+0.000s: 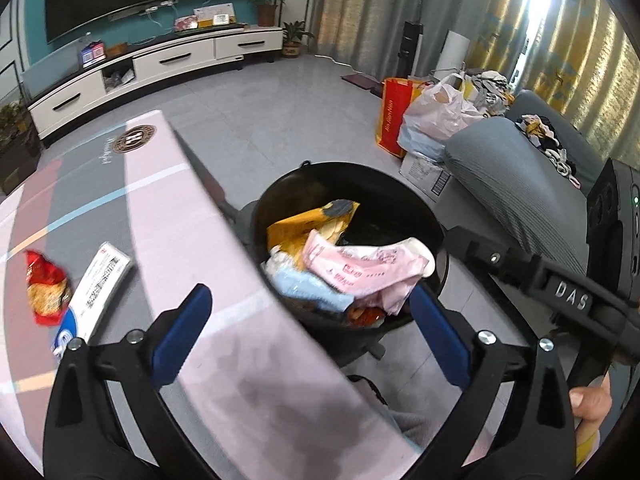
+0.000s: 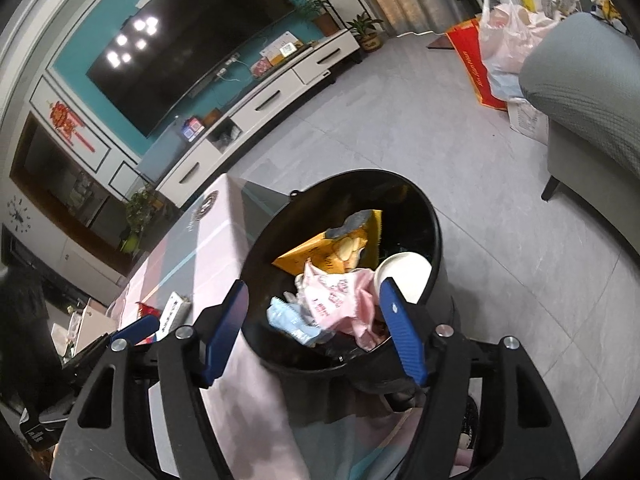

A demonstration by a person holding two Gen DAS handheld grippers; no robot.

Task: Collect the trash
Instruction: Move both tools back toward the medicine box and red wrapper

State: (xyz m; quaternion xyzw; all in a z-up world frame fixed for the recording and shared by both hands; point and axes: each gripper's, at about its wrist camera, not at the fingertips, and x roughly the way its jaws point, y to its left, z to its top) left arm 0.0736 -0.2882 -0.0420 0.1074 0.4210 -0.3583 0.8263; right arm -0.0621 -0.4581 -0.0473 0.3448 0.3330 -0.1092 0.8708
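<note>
A: Background? Big dark TV (image 2: pixel 188 52) on a teal wall, long white TV cabinet (image 1: pixel 160 64) below it.
B: Potted plants (image 1: pixel 294 38) at the cabinet's end, curtains (image 1: pixel 360 8) behind.
A: Grey sofa (image 1: pixel 512 176), clothes heaped on it.
B: Red bag (image 1: pixel 394 122) and white plastic bag (image 1: pixel 440 114) together on the grey tile floor (image 2: pixel 400 120), beside the sofa.

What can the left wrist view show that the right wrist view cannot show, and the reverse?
Only the left wrist view shows the red snack wrapper and the white box fully, lying on the table, plus the right gripper's body and a hand.

Only the right wrist view shows the wall clock and the red wall ornament.

Both show the black bin beside the table, holding a yellow packet, pink wrapper and white cup, with both grippers open and empty.
</note>
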